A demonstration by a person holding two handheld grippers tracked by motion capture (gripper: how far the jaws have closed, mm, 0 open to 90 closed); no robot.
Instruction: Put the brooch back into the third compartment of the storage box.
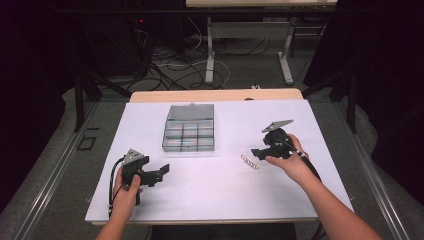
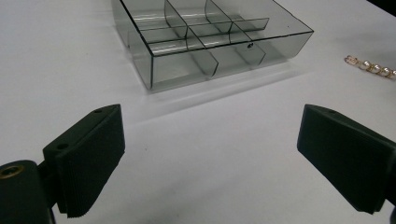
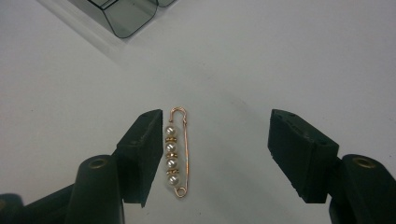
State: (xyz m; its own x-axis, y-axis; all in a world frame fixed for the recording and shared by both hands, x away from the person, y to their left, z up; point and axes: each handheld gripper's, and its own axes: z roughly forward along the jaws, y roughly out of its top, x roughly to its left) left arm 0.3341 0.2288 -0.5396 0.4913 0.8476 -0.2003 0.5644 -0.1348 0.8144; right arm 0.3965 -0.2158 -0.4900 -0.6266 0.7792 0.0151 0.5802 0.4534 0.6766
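A gold pin with several pearls (image 3: 175, 156) lies flat on the white table, close beside one jaw of my right gripper (image 3: 219, 156), which is open around it. In the high view the pearl pin (image 1: 249, 161) sits just left of the right gripper (image 1: 258, 152). A clear compartment box (image 1: 189, 129) stands open at the table's middle back. My left gripper (image 1: 161, 172) rests near the front left, open and holding nothing. From the left gripper view the box (image 2: 210, 39) is ahead of the left gripper (image 2: 212, 163), and the pearl pin (image 2: 372, 66) lies far right.
The white table surface (image 1: 215, 195) spreads around the box, with its front edge near the person's forearms. Beyond the table's far edge are desk legs and cables (image 1: 170, 65) on the floor. A corner of the box (image 3: 123, 16) reaches into the right gripper view.
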